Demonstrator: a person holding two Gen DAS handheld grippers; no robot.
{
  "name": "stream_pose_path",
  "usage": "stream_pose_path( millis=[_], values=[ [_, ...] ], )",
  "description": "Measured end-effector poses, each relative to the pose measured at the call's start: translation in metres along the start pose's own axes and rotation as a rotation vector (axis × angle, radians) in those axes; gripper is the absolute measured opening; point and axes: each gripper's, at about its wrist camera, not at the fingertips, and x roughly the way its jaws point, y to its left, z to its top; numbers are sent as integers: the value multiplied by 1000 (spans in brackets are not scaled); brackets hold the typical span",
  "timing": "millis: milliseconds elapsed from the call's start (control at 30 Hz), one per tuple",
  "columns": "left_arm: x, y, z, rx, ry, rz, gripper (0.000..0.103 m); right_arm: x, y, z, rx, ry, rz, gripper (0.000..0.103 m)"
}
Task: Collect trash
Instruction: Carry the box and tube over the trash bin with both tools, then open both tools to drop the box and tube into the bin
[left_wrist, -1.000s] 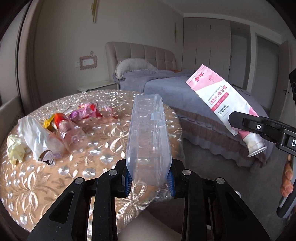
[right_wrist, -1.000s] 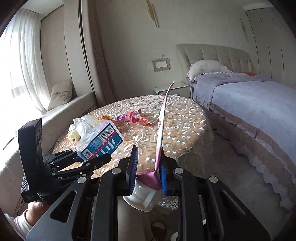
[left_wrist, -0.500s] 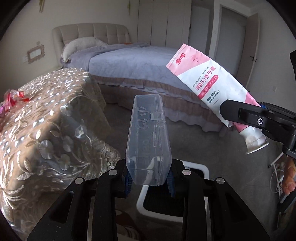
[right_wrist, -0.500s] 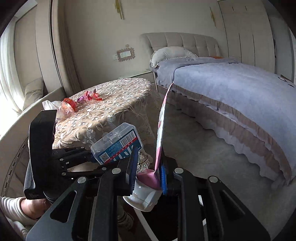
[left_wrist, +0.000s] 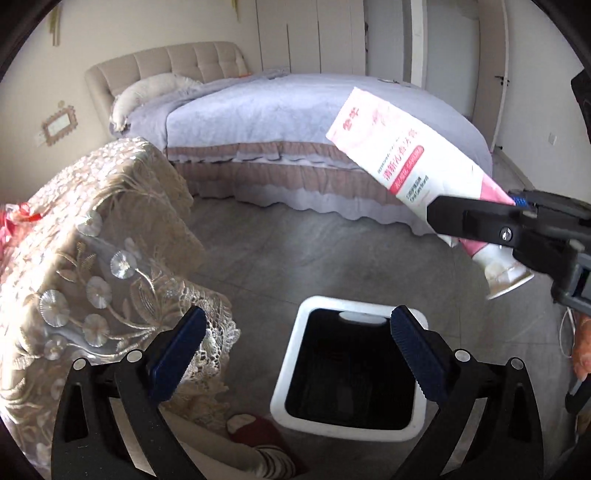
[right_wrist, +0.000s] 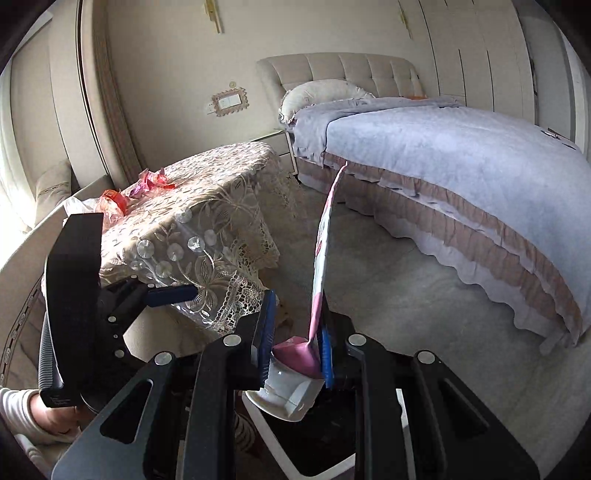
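My left gripper (left_wrist: 295, 338) is open and empty, right above a white-rimmed trash bin (left_wrist: 286, 376) with a black inside on the floor. My right gripper (right_wrist: 295, 341) is shut on a pink and white toothpaste tube (right_wrist: 320, 258), cap end down, over the bin's rim (right_wrist: 332, 467). The tube also shows in the left wrist view (left_wrist: 399, 155), held to the right of and above the bin. More trash lies on the round table (right_wrist: 207, 192): a red-capped crushed bottle (right_wrist: 112, 203) and pink wrappers (right_wrist: 151, 181). The clear box from before is not in view.
The table's lace cloth (left_wrist: 92, 266) hangs just left of the bin. A bed with a lilac cover (left_wrist: 280, 122) stands behind, across grey floor. A striped sock or slipper (left_wrist: 258, 439) lies by the bin's near edge. A sofa (right_wrist: 51, 181) is left of the table.
My left gripper has opened and the clear plastic box it held is gone from its fingers. Both grippers have swung from the table to over the bin. The right still holds the tube.
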Motion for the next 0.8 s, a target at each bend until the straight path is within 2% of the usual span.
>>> stream_pose_path(
  millis=[167,267,400,567,733,767,800],
  values=[
    [6,8,6,-17,-30,28,98,19,-1,-15,-9,32,4,23],
    [16,-1,1,55,-15,85,98,34,-7,-28,9,55,14,23],
    [30,-11,-9,130,11,109,98,49,-14,-45,16,99,-10,23],
    [40,-5,-14,110,47,117,98,67,-19,-63,-8,147,-35,23],
    [38,8,-10,46,39,97,98,83,-13,-81,-74,174,-48,23],
    [37,10,-8,35,33,90,98,86,-12,-85,-93,178,-63,25],
    [35,11,-7,26,26,84,98,91,-12,-89,-105,198,-78,54]
  ],
)
